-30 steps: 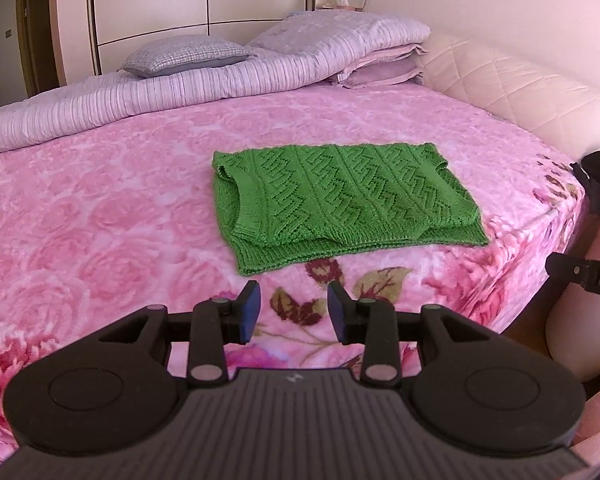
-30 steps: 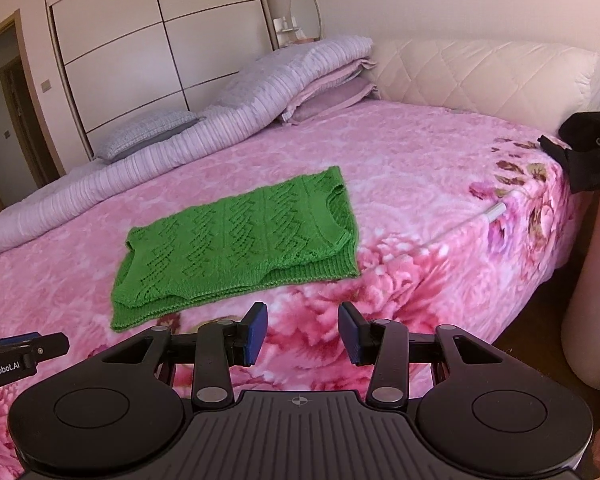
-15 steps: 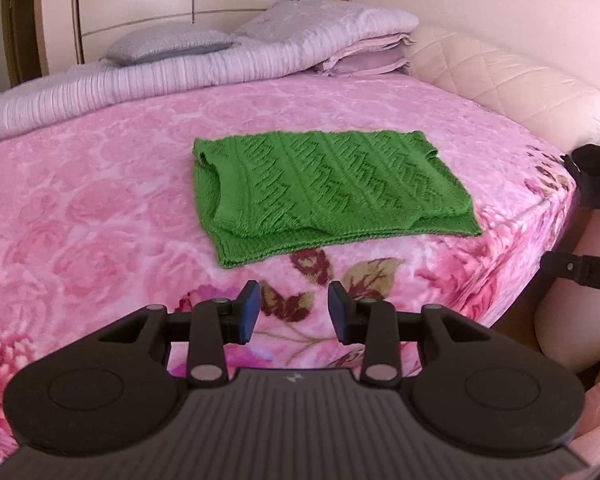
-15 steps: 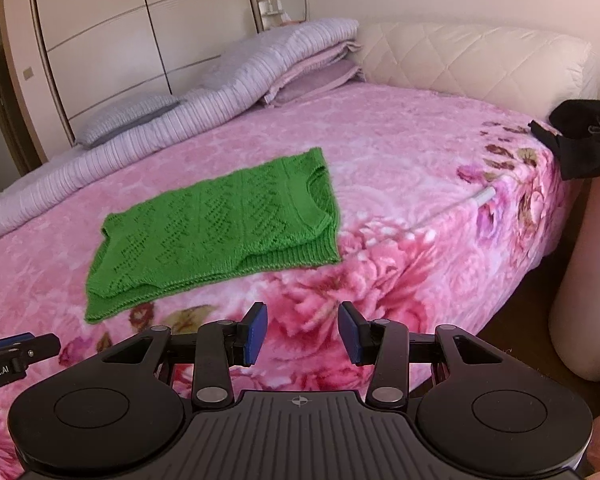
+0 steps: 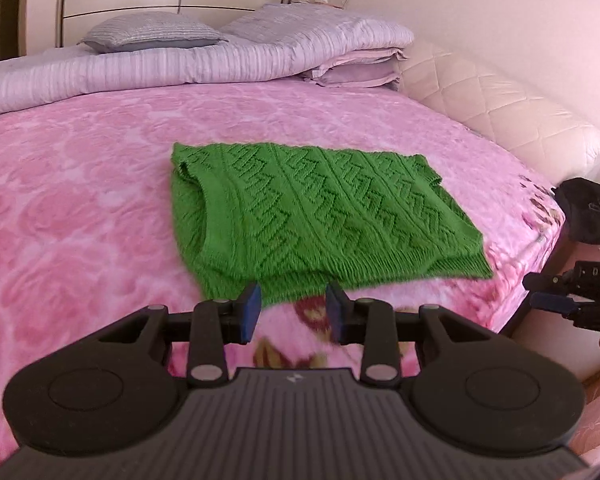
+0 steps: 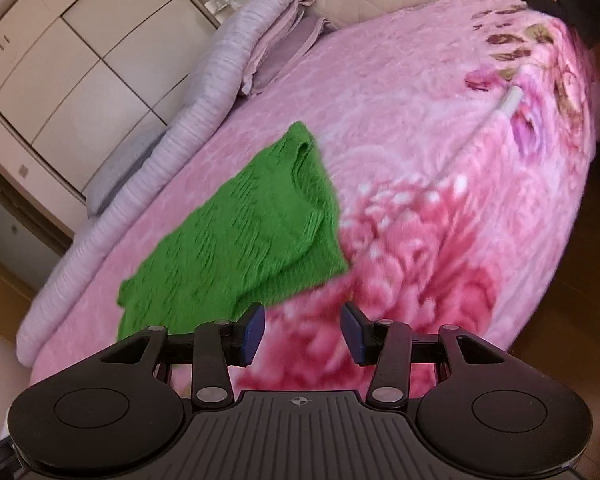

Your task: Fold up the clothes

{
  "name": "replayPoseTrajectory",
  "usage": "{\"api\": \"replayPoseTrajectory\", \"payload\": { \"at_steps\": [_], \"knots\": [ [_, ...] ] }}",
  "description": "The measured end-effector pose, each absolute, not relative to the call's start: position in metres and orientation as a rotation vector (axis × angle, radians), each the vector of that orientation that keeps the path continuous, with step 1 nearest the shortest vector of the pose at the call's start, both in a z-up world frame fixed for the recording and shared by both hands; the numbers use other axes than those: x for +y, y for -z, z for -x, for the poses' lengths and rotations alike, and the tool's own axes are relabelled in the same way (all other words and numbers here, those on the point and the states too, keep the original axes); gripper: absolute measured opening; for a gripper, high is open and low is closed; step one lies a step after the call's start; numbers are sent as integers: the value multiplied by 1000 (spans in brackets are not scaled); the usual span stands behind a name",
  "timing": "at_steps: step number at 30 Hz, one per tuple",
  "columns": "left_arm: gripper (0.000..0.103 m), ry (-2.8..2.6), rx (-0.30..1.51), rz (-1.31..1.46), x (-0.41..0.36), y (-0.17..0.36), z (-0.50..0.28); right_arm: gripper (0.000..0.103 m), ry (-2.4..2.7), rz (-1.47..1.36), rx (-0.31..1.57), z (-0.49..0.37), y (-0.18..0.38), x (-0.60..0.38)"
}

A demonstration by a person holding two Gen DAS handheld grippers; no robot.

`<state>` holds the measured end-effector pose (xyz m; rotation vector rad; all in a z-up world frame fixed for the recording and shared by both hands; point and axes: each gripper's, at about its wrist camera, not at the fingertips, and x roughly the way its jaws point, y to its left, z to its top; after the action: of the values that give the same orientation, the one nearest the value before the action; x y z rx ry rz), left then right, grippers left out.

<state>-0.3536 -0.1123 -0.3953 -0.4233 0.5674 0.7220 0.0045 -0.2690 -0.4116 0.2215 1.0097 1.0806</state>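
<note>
A green knitted sweater (image 5: 308, 216) lies folded flat on the pink floral bed cover (image 5: 80, 208); it also shows in the right wrist view (image 6: 244, 240). My left gripper (image 5: 294, 310) is open and empty, just short of the sweater's near hem. My right gripper (image 6: 302, 330) is open and empty, tilted, hovering over the bed cover (image 6: 440, 160) by the sweater's near right corner. The right gripper also shows at the right edge of the left wrist view (image 5: 572, 292).
Lilac pillows (image 5: 152, 34) and a rolled duvet (image 5: 180, 68) lie at the bed's far side. A quilted cream headboard (image 5: 500, 108) runs along the right. A dark garment (image 5: 588, 212) sits at the bed's right corner. A wardrobe (image 6: 60, 60) stands behind.
Both grippers moved forward, closer to the sweater's near hem. The right gripper rolled, tilting its view, and shifted toward the sweater's right corner. Both stayed open.
</note>
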Motion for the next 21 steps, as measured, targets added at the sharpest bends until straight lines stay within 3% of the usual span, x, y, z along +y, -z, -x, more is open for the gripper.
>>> {"api": "replayPoseTrajectory", "payload": {
  "at_steps": [10,16,21],
  "knots": [
    [24,-659,569,427,-52,416,319,53,-1075,-403,1097,-68,443,-219],
    [24,-633,659,451,-28,442,307,53,-1085,-389,1129,-79,450,-200],
    [23,-619,626,472,-25,441,314,53,-1097,-403,1171,-81,452,-195]
  ]
}}
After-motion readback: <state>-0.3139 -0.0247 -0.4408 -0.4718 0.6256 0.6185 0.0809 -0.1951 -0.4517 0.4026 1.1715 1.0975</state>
